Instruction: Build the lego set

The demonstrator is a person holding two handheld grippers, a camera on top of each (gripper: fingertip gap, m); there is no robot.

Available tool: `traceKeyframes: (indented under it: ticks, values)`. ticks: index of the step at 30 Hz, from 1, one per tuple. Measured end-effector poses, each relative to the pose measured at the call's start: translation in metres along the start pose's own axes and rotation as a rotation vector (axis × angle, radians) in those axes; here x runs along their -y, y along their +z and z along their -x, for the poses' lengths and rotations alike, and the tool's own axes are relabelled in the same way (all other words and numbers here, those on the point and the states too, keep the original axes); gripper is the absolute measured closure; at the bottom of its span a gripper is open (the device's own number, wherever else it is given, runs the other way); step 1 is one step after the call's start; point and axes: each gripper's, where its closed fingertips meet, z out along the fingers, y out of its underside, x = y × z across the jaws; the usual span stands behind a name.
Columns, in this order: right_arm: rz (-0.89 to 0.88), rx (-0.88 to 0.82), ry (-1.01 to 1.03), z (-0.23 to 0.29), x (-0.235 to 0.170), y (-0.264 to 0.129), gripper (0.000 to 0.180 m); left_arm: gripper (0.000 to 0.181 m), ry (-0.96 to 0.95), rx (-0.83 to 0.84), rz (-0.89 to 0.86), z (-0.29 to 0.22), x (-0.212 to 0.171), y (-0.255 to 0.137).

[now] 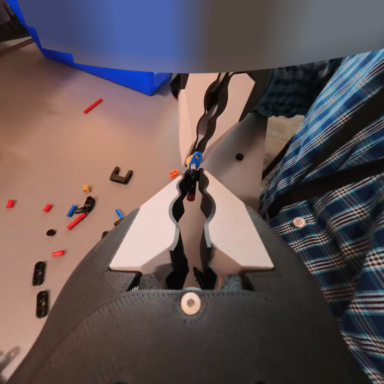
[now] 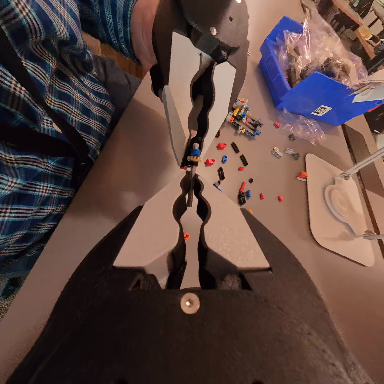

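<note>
I am holding both grippers tip to tip above the near edge of the table [image 2: 133, 128], joining 2 small parts in mid-air. My right gripper [image 2: 190, 188] is pinching a grey axle [image 2: 191, 187] between narrow tips, and my left gripper [image 1: 192, 176] is clamping a small black sub-assembly [image 1: 191, 180] that is carrying a blue collar [image 2: 195, 152], a tan gear [image 2: 194, 159] and a dark red pin [image 1: 190, 196]. The axle is entering the gear's hole, so the risk I am seeing is misalignment: if I am pushing off-axis, the axle could be pivoting in the thin grip and twisting free. Too much push could be sliding the gear or collar along, or popping the sub-assembly out of the left tips. Anything dropped here may be falling off the table edge toward the person's plaid shirt [image 2: 41, 104], not among the loose pieces [image 2: 239, 166] or the half-built chassis [image 2: 245, 120] near the blue bin [image 2: 276, 62].
</note>
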Motion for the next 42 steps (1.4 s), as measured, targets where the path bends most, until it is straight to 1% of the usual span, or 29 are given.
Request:
traceKeyframes:
  ticks: [2,5,7,8,10,12,14,16,18,21,23,28,31,33,36,38,40,42]
  values:
    - [-0.039,0.002,0.026,-0.001,0.006,-0.004,0.179,0.171,-0.062,-0.036,-0.052,-0.001,0.007,-0.002]
    - [0.006,-0.044,0.024,-0.004,0.003,-0.001,0.179,0.172,-0.128,-0.013,-0.062,0.005,0.004,-0.001]
    - [0.052,-0.074,0.012,-0.003,-0.002,0.005,0.18,0.171,-0.099,0.049,-0.01,0.01,-0.005,0.0]
    - [0.071,-0.08,0.003,-0.001,-0.004,0.007,0.18,0.171,-0.11,0.049,0.001,0.01,-0.008,0.001]
    - [0.087,-0.1,0.008,-0.004,-0.001,0.005,0.18,0.171,-0.12,0.07,-0.015,0.011,-0.005,0.0]
    - [0.082,-0.1,0.034,-0.006,-0.002,0.004,0.18,0.171,-0.085,0.104,-0.005,0.012,-0.003,-0.001]
    - [0.047,-0.07,0.056,-0.005,-0.002,0.0,0.18,0.171,-0.093,0.088,-0.014,0.009,0.0,0.0]
    - [-0.037,-0.01,0.118,-0.006,0.006,-0.008,0.179,0.171,-0.088,0.042,-0.072,0.003,0.01,-0.001]
    - [-0.074,0.023,0.124,-0.006,0.01,-0.014,0.179,0.172,-0.078,0.019,-0.097,-0.001,0.017,-0.002]
    - [-0.111,0.047,0.132,-0.009,0.011,-0.017,0.179,0.172,-0.12,-0.018,-0.139,0.0,0.024,-0.003]
    - [-0.154,0.057,0.173,-0.011,0.012,-0.019,0.179,0.172,-0.168,-0.032,-0.174,0.001,0.028,-0.004]
    - [-0.146,-0.026,0.175,-0.013,0.014,-0.014,0.179,0.174,-0.277,-0.044,-0.257,0.007,0.029,-0.01]
    - [-0.152,-0.046,0.198,-0.013,0.015,-0.012,0.179,0.174,-0.311,-0.062,-0.297,0.007,0.028,-0.011]
    - [-0.131,-0.052,0.175,-0.014,0.015,-0.012,0.179,0.171,-0.329,-0.094,-0.291,0.006,0.027,-0.01]
    - [-0.121,-0.021,0.188,-0.015,0.016,-0.011,0.179,0.169,-0.266,-0.04,-0.285,0.007,0.03,-0.011]
    - [-0.113,-0.011,0.175,-0.014,0.018,-0.01,0.179,0.164,-0.226,-0.003,-0.28,0.008,0.033,-0.009]
    - [-0.072,0.019,0.164,-0.009,0.013,-0.004,0.179,0.164,-0.169,0.014,-0.256,0.005,0.032,-0.005]
    - [-0.07,0.034,0.171,-0.008,0.012,-0.004,0.179,0.164,-0.133,0.014,-0.242,0.003,0.032,-0.003]
